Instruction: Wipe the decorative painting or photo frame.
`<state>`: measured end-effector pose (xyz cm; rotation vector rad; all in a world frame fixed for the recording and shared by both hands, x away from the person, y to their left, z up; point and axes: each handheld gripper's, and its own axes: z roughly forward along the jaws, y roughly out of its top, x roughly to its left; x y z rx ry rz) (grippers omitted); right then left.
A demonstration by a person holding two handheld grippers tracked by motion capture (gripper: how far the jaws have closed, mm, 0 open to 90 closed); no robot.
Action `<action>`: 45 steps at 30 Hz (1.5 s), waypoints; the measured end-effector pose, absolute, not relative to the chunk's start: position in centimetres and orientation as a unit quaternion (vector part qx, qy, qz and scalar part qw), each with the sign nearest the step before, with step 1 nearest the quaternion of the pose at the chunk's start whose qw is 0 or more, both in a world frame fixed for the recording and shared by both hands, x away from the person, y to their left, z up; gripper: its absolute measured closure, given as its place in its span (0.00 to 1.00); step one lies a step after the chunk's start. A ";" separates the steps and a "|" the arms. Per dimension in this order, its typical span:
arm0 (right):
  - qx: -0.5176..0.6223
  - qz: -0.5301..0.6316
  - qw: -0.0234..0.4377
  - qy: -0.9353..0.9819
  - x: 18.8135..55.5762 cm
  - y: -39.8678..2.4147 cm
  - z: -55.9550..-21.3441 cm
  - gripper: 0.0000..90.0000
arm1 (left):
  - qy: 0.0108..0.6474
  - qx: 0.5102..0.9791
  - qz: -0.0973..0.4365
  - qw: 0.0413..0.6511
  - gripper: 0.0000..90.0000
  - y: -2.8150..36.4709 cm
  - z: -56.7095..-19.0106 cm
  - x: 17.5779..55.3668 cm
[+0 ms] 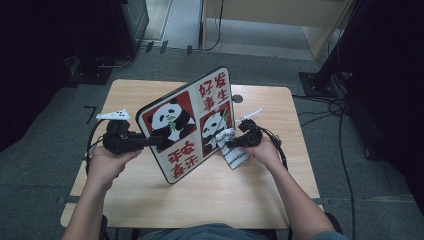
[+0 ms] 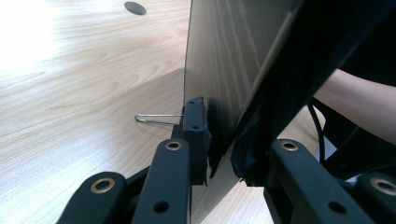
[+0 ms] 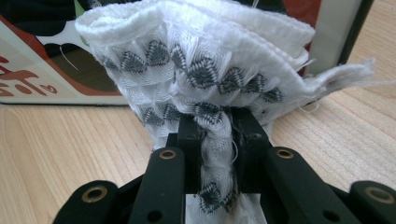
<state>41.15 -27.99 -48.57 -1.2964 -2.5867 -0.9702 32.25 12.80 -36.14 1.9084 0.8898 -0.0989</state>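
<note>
You've got the setup done: your left tool (image 1: 150, 142) is clamped on the edge of the red-and-white panda-print board (image 1: 187, 125), tilted up off the wooden counter (image 1: 210, 192). Your right tool (image 1: 231, 145) pinches the white cloth with grey zigzags (image 1: 232, 150) against the board's face just ahead. Most wiping looks left.

- The flat rectangular picture board (image 1: 187, 125) has a cream face with a black edge, red panels holding black-and-white pandas, and red characters; its back, seen in the left gripper view, is plain grey-brown (image 2: 224, 60).
- The folded woven cloth (image 3: 201, 60) is white with rows of dark grey zigzag diamonds.
- The wooden table (image 1: 210, 195) is pale beech with fine grain lines.
- The left gripper (image 1: 150, 142) and right gripper (image 1: 227, 145) are matt black, with brass-coloured rivets.
- The carpet floor (image 1: 45, 165) is grey.
</note>
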 end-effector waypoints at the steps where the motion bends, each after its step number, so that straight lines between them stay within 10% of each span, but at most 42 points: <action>1: -0.425 -0.317 0.045 -0.847 41.1 -28.0 -48.6 0.85 | 0.367 0.788 -0.041 0.493 0.85 12.8 -36.1 32.2; 45: -0.349 -0.413 -0.033 -0.840 39.8 -27.4 -34.5 0.86 | 0.377 0.780 -0.044 0.498 0.84 12.8 -36.3 32.2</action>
